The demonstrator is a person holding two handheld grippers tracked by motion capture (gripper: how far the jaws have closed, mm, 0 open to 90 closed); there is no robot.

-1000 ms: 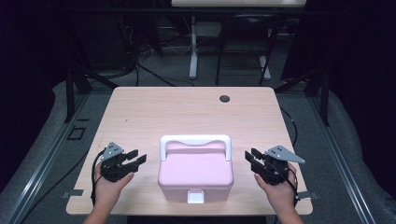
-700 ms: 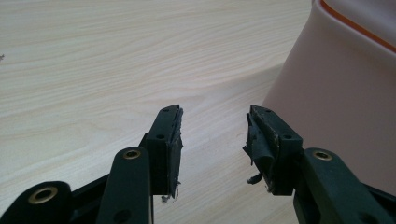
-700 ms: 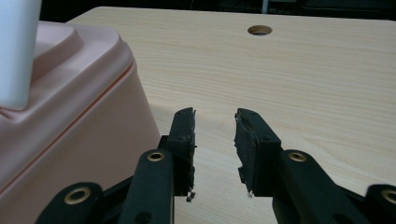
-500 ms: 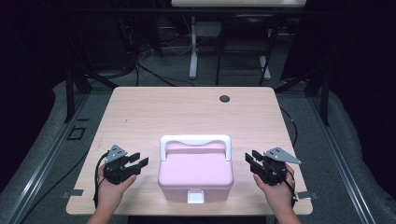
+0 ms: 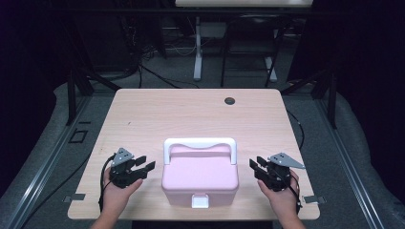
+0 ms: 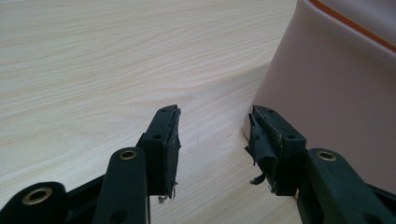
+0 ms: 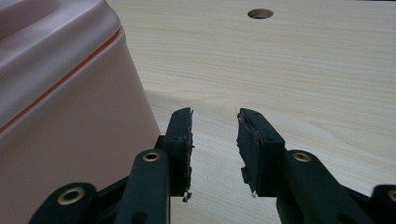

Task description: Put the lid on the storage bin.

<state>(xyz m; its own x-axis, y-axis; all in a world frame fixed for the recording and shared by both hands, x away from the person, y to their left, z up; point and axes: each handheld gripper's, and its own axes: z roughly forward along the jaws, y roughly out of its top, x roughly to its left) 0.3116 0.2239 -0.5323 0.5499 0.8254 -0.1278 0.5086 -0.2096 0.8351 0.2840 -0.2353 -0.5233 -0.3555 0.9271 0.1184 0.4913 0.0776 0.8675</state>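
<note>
Pink box (image 5: pixel 200 179) sits lidded between empty, parted left gripper (image 5: pixel 143 168) and right gripper (image 5: pixel 255 168).

The table (image 5: pixel 191 119) looks like pale wood-grain laminate, smooth and matt, its fine streaks plain in the left gripper view; a round dark grommet hole (image 5: pixel 229 100) sits in it. The pink box (image 5: pixel 200 177) looks like moulded plastic, smooth with a soft satin sheen; its white handle (image 5: pixel 199 143) and white latch (image 5: pixel 199 201) look like plastic too. The left gripper (image 6: pixel 212 140) has matt black jaws with brass-coloured rivets; its dark pads (image 6: pixel 173 154) are rough and frayed at the edges; the right gripper (image 7: pixel 215 140) looks the same; a grey plate (image 5: pixel 285 160) on top looks like dull metal.
</note>
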